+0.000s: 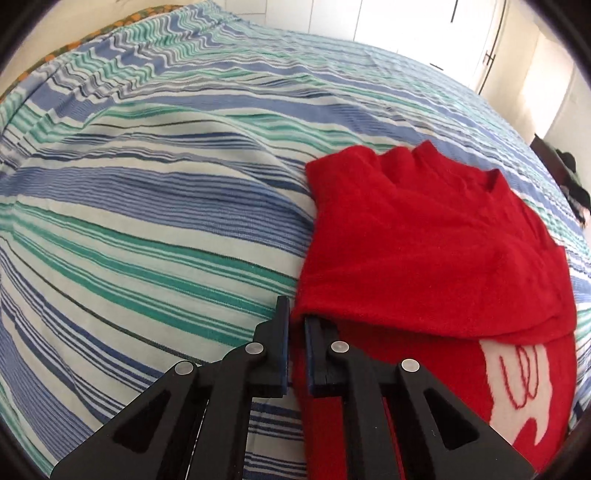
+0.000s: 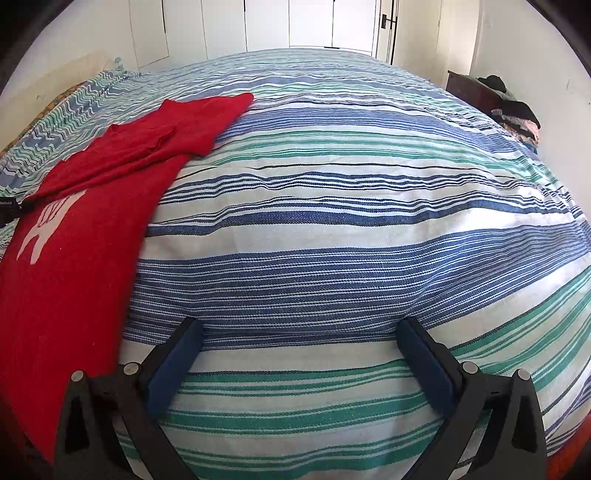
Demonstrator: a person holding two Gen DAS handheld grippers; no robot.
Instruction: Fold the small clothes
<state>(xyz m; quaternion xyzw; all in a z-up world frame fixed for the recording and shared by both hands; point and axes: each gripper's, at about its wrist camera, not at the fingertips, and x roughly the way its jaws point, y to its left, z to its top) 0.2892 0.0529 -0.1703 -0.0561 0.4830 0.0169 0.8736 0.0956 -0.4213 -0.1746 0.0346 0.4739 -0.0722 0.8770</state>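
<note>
A red garment [image 1: 424, 240] with a white design [image 1: 517, 387] lies on the striped bedspread [image 1: 147, 221], with one part folded over onto itself. My left gripper [image 1: 296, 321] is shut on the garment's left edge. Red cloth shows between its pads, and the right finger [image 1: 314, 332] is tucked under the folded flap. In the right wrist view the same garment [image 2: 92, 206] stretches along the left side, its white design [image 2: 48, 229] facing up. My right gripper [image 2: 299, 332] hangs open over bare bedspread to the right of the garment, with nothing between its fingers.
The bed fills both views. A dark bedside cabinet [image 2: 469, 88] with a heap of clothes [image 2: 513, 110] stands at the far right by the wall. White wardrobe doors [image 2: 314, 22] rise behind the bed. A patterned pillow edge [image 1: 92, 33] shows at the far left.
</note>
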